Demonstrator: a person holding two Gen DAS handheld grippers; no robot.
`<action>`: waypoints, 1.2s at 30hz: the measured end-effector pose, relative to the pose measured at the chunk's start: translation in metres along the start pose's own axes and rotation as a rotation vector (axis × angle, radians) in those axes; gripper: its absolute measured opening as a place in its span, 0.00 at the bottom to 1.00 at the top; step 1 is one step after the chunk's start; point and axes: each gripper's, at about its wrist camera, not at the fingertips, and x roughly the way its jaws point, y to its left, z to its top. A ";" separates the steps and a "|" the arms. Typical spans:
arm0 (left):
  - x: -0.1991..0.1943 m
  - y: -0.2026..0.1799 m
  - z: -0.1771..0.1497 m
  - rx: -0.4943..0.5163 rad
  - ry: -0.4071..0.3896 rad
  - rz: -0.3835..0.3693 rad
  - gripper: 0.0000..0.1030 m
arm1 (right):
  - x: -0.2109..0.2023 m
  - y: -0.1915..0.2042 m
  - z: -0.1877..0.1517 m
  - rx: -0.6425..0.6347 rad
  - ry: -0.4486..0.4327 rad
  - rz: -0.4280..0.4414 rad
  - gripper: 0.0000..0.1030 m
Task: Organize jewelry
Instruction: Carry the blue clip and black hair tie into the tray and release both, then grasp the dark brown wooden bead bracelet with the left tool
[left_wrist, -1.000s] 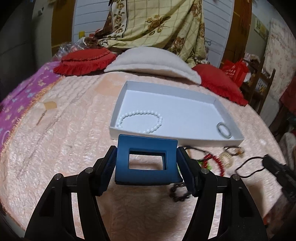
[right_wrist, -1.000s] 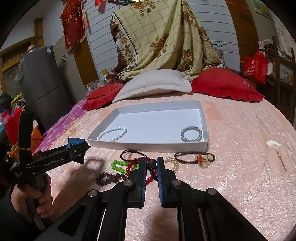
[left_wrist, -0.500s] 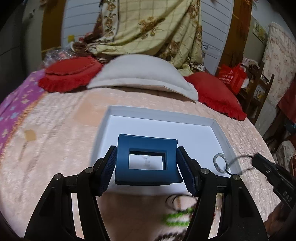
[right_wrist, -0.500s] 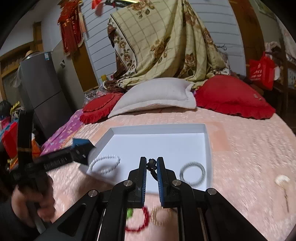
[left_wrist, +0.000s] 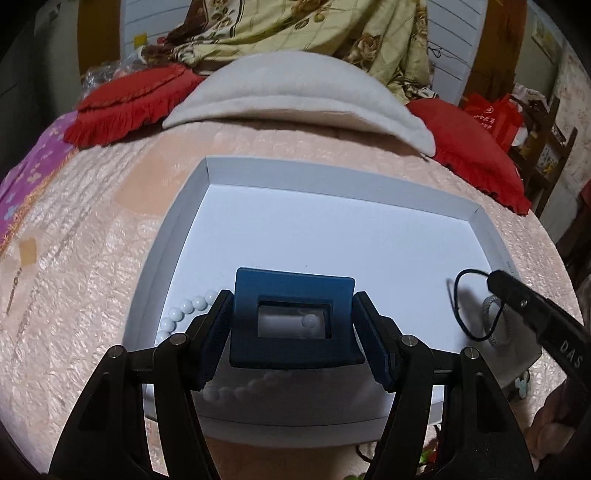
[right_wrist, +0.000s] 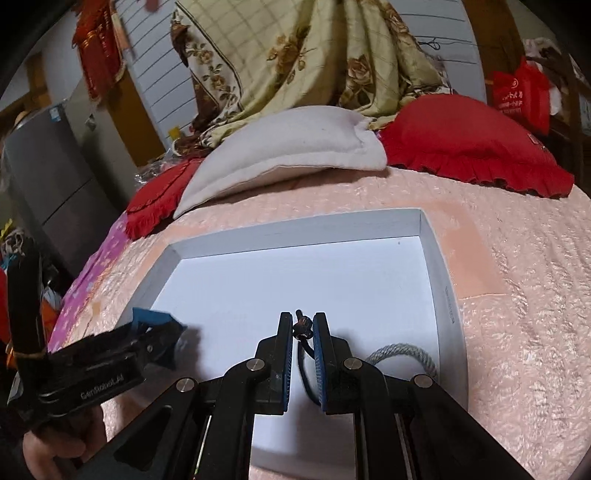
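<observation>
Jewelry tray (left_wrist: 207, 192), a shallow white box on the pink bed (left_wrist: 81, 236). Right gripper (right_wrist: 303, 328), poised over the tray's near half, has its jaws closed to a narrow slot pinching a black cord necklace (left_wrist: 460, 306), whose loop hangs at 3 o'clock in the left wrist view. Left gripper (left_wrist: 293, 325) is clamped on a blue rectangular block (left_wrist: 293, 291). A white pearl bracelet (left_wrist: 184, 308) lies at the tray's 7 o'clock, a grey braided ring (right_wrist: 402, 350) at 4 o'clock.
</observation>
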 end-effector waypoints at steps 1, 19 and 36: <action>0.001 0.001 0.000 -0.004 0.002 0.003 0.63 | 0.000 -0.002 0.001 0.008 -0.008 -0.004 0.10; -0.028 0.004 -0.003 -0.011 -0.036 -0.025 0.64 | -0.036 -0.001 -0.007 -0.001 -0.050 -0.032 0.12; -0.107 0.031 -0.090 0.075 -0.034 -0.161 0.64 | -0.107 0.013 -0.104 -0.071 0.048 -0.197 0.75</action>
